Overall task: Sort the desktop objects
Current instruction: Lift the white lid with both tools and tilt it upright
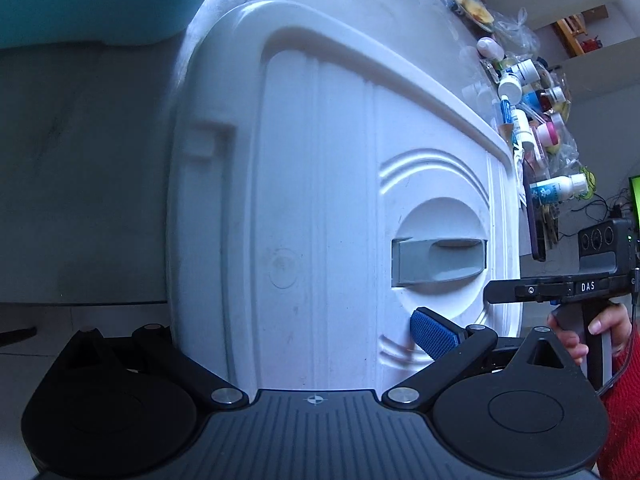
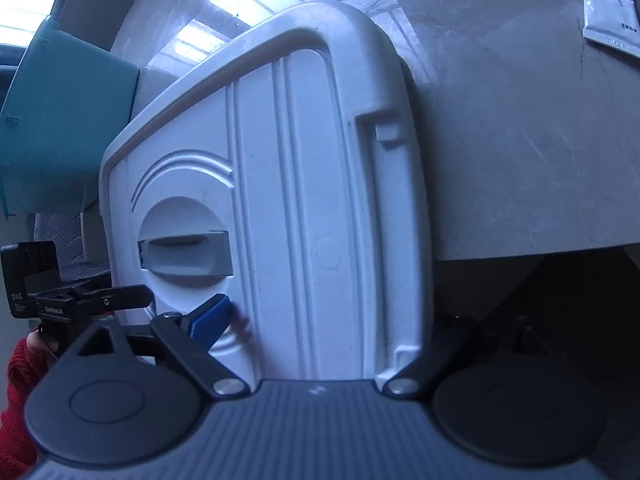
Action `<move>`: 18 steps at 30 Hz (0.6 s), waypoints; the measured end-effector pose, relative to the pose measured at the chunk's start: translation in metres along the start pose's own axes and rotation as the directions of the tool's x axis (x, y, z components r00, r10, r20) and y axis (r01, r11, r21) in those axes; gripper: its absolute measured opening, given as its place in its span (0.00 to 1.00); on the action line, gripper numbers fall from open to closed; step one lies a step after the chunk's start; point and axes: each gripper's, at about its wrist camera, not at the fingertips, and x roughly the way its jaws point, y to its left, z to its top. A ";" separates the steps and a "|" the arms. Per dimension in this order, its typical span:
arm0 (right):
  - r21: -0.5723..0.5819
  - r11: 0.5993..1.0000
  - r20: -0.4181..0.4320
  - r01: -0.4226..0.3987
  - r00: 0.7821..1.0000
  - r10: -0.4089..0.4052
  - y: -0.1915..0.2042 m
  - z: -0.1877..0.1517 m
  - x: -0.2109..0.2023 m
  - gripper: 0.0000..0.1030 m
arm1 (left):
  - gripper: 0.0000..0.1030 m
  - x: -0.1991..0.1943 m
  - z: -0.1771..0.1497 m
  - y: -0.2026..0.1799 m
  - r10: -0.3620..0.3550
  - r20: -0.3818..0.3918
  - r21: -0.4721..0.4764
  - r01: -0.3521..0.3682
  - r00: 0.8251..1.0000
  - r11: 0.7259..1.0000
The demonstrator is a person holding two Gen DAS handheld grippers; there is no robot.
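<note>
A large white plastic box lid (image 1: 320, 200) with a grey handle (image 1: 438, 260) fills both views; it also shows in the right wrist view (image 2: 288, 200) with the handle (image 2: 188, 254). My left gripper (image 1: 296, 340) straddles the lid's near edge, one blue pad (image 1: 434, 336) on the top face, the other finger hidden under it. My right gripper (image 2: 316, 332) straddles the lid the same way, blue pad (image 2: 212, 318) on top. Each gripper shows in the other's view, the right one (image 1: 560, 288) and the left one (image 2: 80, 296).
A heap of small bottles and jars in plastic bags (image 1: 532, 108) lies beyond the lid's right end. A teal bin (image 2: 60, 120) stands at the left. A grey table top (image 2: 520, 140) carries a paper packet (image 2: 608, 4).
</note>
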 end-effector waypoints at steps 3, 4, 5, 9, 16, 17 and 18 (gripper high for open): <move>-0.028 0.999 0.026 0.029 0.999 -0.028 0.008 0.000 -0.003 0.92 | 1.00 0.004 0.001 -0.013 0.027 0.022 -0.003 -0.027 0.999 1.000; -0.037 0.999 0.033 0.036 0.999 -0.035 0.011 0.000 -0.005 0.92 | 1.00 0.003 0.002 -0.014 0.024 0.026 -0.012 -0.024 0.999 1.000; -0.048 0.998 0.040 0.043 0.998 -0.041 0.013 0.000 -0.006 0.92 | 1.00 -0.005 0.000 -0.009 0.020 0.029 -0.019 -0.019 0.999 1.000; -0.086 0.994 0.072 0.074 0.995 -0.068 0.023 -0.004 -0.014 0.92 | 1.00 -0.018 -0.007 -0.002 0.010 0.048 -0.053 -0.008 0.999 0.999; -0.079 0.995 0.086 0.066 0.995 -0.059 0.024 -0.010 -0.016 0.93 | 1.00 -0.026 -0.016 -0.016 0.029 0.068 -0.032 -0.027 0.997 0.999; -0.076 0.995 0.089 0.062 0.995 -0.055 0.023 -0.012 -0.017 0.93 | 1.00 -0.028 -0.017 -0.019 0.031 0.068 -0.027 -0.030 0.997 0.999; -0.076 0.995 0.093 0.059 0.994 -0.052 0.024 -0.014 -0.018 0.93 | 1.00 -0.030 -0.018 -0.021 0.033 0.068 -0.024 -0.031 0.997 0.999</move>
